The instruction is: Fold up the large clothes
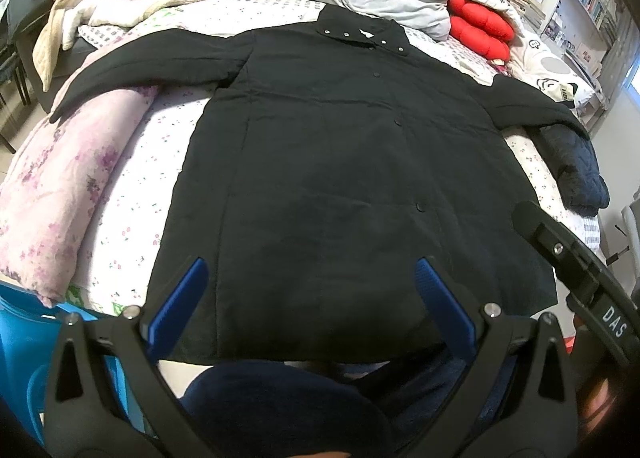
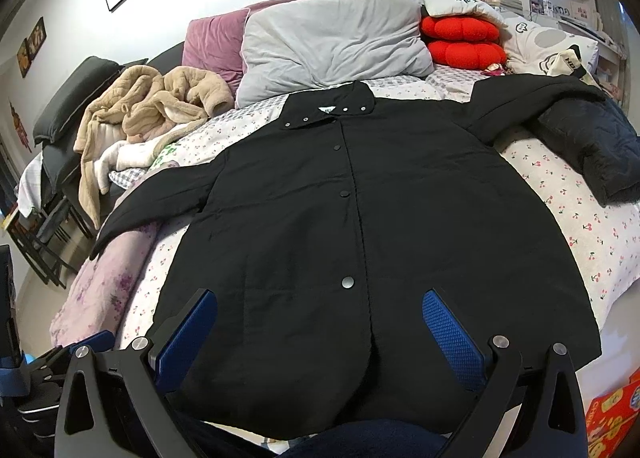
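A large black coat (image 1: pixel 320 162) lies flat, front up and buttoned, on the bed, collar at the far end, both sleeves spread out sideways. It also shows in the right wrist view (image 2: pixel 360 226). My left gripper (image 1: pixel 312 278) is open and empty, hovering over the coat's lower hem. My right gripper (image 2: pixel 320 314) is open and empty too, over the hem near the bottom snap button (image 2: pixel 347 282). The right gripper's body (image 1: pixel 576 258) shows at the right of the left wrist view.
The bed sheet (image 2: pixel 560 194) has a cherry print. A beige fleece robe (image 2: pixel 152 106) lies far left, a grey pillow (image 2: pixel 332 42) and red cushions (image 2: pixel 460 38) at the head, a dark quilted garment (image 2: pixel 592 146) at right, a pink floral quilt (image 1: pixel 68 186) at left.
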